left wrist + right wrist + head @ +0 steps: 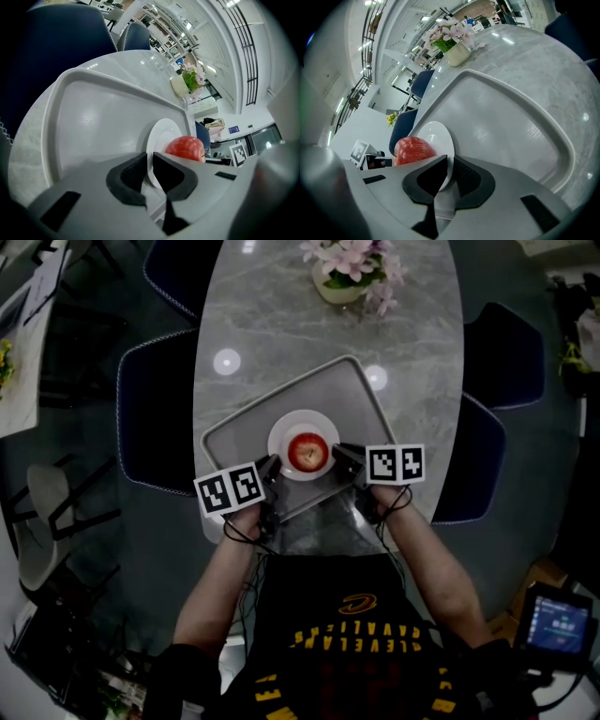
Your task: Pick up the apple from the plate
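Forearms (221, 568) angled inward; left gripper (270, 468) and right gripper (342, 455) each clamp plate (282, 433) rim, flanking apple (307, 452).

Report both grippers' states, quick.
Left gripper: shut on the plate rim.
Right gripper: shut on the plate rim, opposite side.

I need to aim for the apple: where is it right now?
In the head view the apple sits mid-frame on the white plate inside the grey tray, between the left gripper and right gripper, each clamped on the plate's rim.
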